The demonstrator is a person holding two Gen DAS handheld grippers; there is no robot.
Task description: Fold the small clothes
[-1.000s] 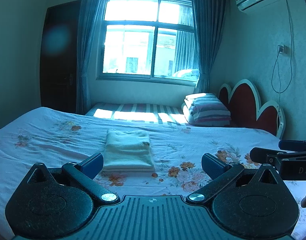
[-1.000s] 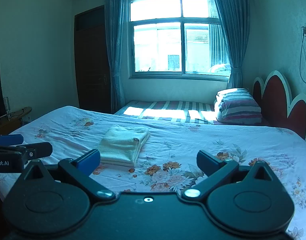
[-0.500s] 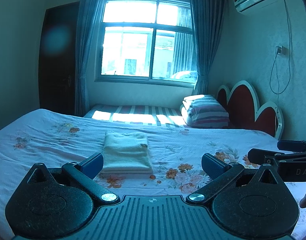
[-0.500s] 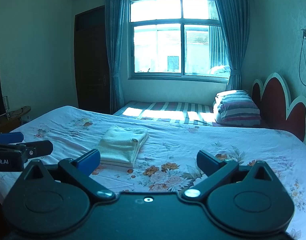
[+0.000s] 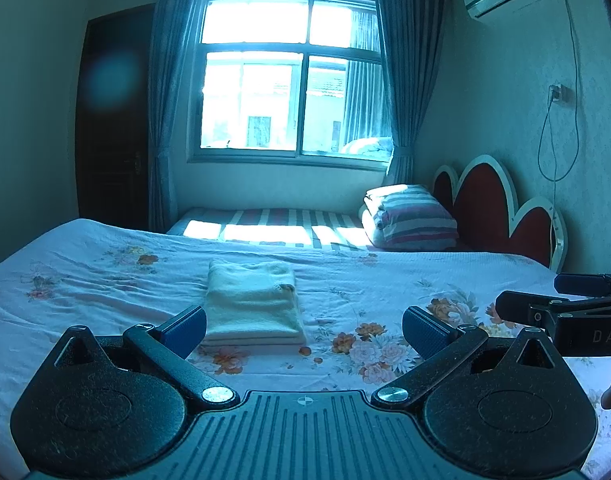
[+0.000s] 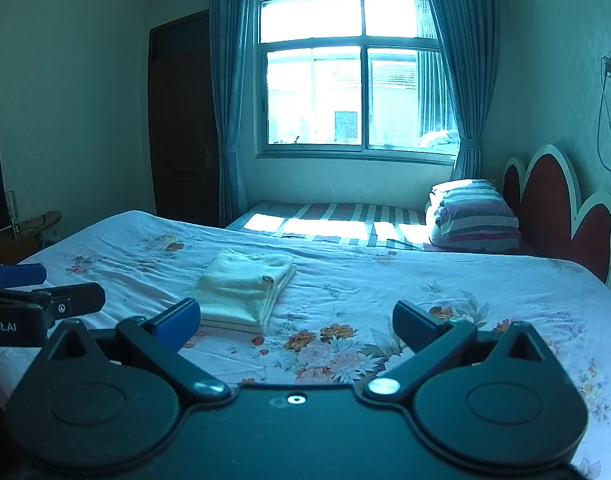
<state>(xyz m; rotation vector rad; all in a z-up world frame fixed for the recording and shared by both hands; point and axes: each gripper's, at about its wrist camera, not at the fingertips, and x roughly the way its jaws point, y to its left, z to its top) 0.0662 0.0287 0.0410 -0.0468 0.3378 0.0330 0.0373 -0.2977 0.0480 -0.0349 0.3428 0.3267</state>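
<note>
A pale cream garment (image 5: 251, 304) lies folded into a neat rectangle on the flowered bed sheet (image 5: 105, 280); it also shows in the right wrist view (image 6: 241, 288). My left gripper (image 5: 303, 330) is open and empty, held above the near part of the bed, short of the garment. My right gripper (image 6: 295, 320) is open and empty, level with it and to its right. Each gripper shows at the edge of the other's view: the right one (image 5: 561, 300) and the left one (image 6: 45, 288).
A striped folded quilt (image 5: 409, 218) lies at the head of a second striped bed by the window. A red scalloped headboard (image 5: 497, 208) stands at the right. A dark door (image 6: 181, 120) is at the left, and a table with a screen (image 6: 9, 224) at the far left.
Both grippers have drawn back and tilted up slightly, so the folded garment sits a little farther off and lower in both views. The garment has not moved.
</note>
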